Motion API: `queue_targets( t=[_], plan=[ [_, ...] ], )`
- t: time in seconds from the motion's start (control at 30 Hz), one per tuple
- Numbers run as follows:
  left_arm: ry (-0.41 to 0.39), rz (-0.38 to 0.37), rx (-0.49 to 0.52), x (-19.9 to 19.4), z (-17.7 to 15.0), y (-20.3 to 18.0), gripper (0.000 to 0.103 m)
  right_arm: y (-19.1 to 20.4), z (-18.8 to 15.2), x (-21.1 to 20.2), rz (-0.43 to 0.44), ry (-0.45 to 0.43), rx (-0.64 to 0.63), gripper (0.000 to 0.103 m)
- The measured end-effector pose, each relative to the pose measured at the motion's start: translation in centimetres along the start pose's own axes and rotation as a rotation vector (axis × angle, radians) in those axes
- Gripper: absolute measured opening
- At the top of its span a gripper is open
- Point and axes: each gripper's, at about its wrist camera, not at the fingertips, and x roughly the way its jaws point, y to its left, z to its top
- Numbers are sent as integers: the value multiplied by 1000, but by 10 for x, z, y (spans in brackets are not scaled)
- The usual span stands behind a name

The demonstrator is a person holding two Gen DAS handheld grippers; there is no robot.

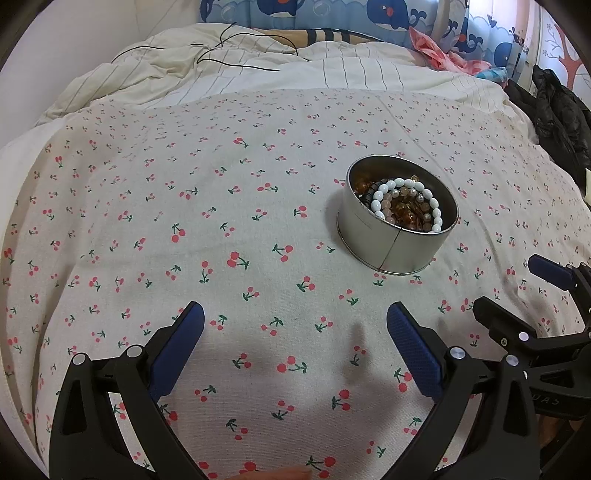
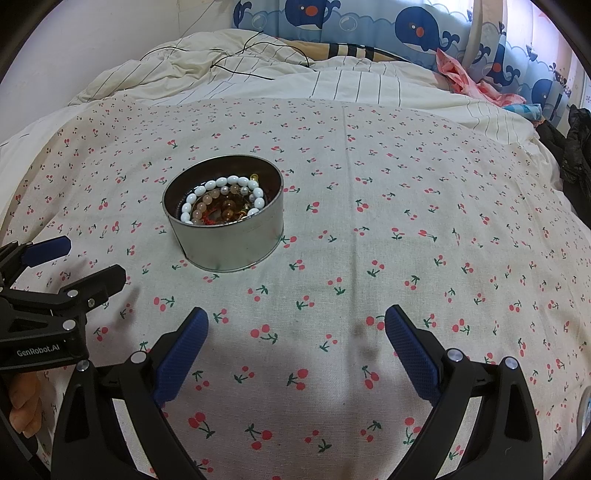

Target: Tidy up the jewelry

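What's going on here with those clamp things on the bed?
A person is holding two grippers over a cherry-print cloth spread on a bed, sorting jewelry. The left gripper and right gripper are both open and hold nothing. Ahead of them stands a round metal tin, lid off, with bead bracelets piled inside, a white bead bracelet on top. No jewelry lies on the cloth itself, and neither gripper touches the tin.

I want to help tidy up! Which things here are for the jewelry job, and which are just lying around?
For the job:
- round metal tin
- white bead bracelet in the tin
- amber and pink beads under it
- left gripper and right gripper, jaws open, holding nothing

Just lying around:
- cherry-print cloth
- striped quilt
- black cable
- black jacket
- whale curtain
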Motion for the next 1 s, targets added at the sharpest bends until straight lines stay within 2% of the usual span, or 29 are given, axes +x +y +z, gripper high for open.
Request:
queue_targets(
  t=[0.47,0.67,0.77,0.87,1.0],
  plan=[
    [-2,7,-2,0,0,0,95,0,0,0,0,1,0,92],
    [-99,26,-1,-13,-2,2,94,1,-1,1,0,2,0,92],
    [-83,4,-28,-12,0,7,94,1,-1,1,-1,3,-1,92],
    [-38,17,-33,-5,3,10,94,1,-1,0,0,2,-1,92],
    [-24,12,-51,-3,4,13,94,1,-1,1,0,3,0,92]
  ],
)
